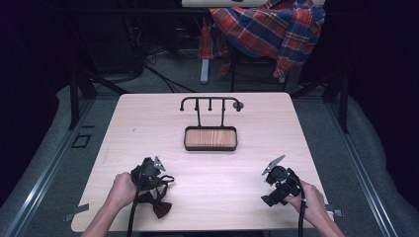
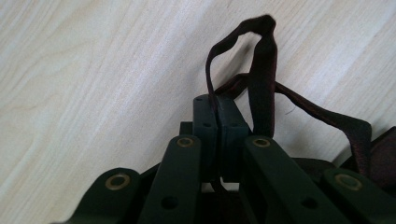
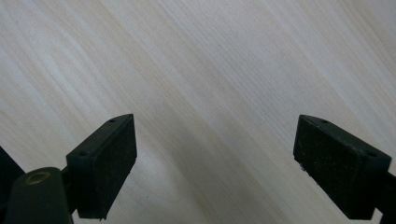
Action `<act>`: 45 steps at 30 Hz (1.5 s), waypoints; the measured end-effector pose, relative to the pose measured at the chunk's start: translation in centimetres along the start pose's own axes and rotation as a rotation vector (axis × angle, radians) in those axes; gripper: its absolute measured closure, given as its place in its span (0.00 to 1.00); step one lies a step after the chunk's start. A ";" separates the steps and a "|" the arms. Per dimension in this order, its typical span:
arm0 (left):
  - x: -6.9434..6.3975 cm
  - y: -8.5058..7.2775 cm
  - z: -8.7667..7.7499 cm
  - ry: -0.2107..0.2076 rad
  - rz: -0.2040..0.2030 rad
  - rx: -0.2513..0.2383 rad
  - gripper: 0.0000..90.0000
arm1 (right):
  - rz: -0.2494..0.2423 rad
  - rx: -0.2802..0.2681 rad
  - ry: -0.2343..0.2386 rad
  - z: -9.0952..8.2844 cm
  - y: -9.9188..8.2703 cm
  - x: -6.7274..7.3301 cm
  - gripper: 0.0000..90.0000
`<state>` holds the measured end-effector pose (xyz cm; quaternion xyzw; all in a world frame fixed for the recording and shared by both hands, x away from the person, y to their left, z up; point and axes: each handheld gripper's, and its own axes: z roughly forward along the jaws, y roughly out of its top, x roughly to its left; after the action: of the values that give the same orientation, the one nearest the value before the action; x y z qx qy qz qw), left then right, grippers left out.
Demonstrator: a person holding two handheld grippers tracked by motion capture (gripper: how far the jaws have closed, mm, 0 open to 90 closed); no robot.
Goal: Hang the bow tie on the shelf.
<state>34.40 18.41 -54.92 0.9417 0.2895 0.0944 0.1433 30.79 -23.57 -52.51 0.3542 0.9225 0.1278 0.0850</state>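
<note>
Clamped in the left gripper is a bow tie's strap; the right gripper is held agape, idle. Hanging on the rack seems left undone.

Two bare forearms and two black hand-held grippers are showing at the near edge.

The person's forearms are coming in bare, no sleeves showing, the left hand at about 7 o'clock in the high view and the right hand at about 5 o'clock. The left gripper and right gripper are both showing as black, blocky bodies, each wearing a grey three-cornered plate on top and trailing a thin black cable toward 6 o'clock. Close up, the left gripper is showing dark linkage bars with brass-coloured rivets and small holes. The right gripper is showing flat rectangular pads with a matte, grainy black face.
</note>
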 end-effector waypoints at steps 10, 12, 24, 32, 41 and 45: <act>0.2 -0.4 -1.1 0.007 -0.033 -0.056 0.99 | 0.005 -0.012 0.010 -0.2 0.0 -0.1 0.14; 0.3 -0.4 -1.5 0.017 -0.054 -0.080 0.99 | 0.011 -0.014 0.017 0.0 0.0 0.0 0.15; 0.7 -0.8 -3.7 0.063 -0.121 -0.166 0.99 | -0.001 -0.005 0.002 -0.2 0.1 0.1 0.15; 0.7 -0.8 -5.0 0.079 -0.152 -0.207 0.99 | 0.011 -0.017 -0.004 -0.3 0.0 -0.1 0.14; 0.7 -0.7 -6.7 0.097 -0.178 -0.265 0.99 | 0.010 -0.026 -0.007 -0.5 -0.1 -0.2 0.14; 0.7 -0.5 -7.1 0.102 -0.184 -0.280 0.99 | 0.014 -0.020 0.003 -0.3 0.0 -0.2 0.14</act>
<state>32.86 20.72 -48.35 0.8761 0.3652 0.1681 0.2661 30.85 -23.79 -52.20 0.3594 0.9189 0.1379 0.0861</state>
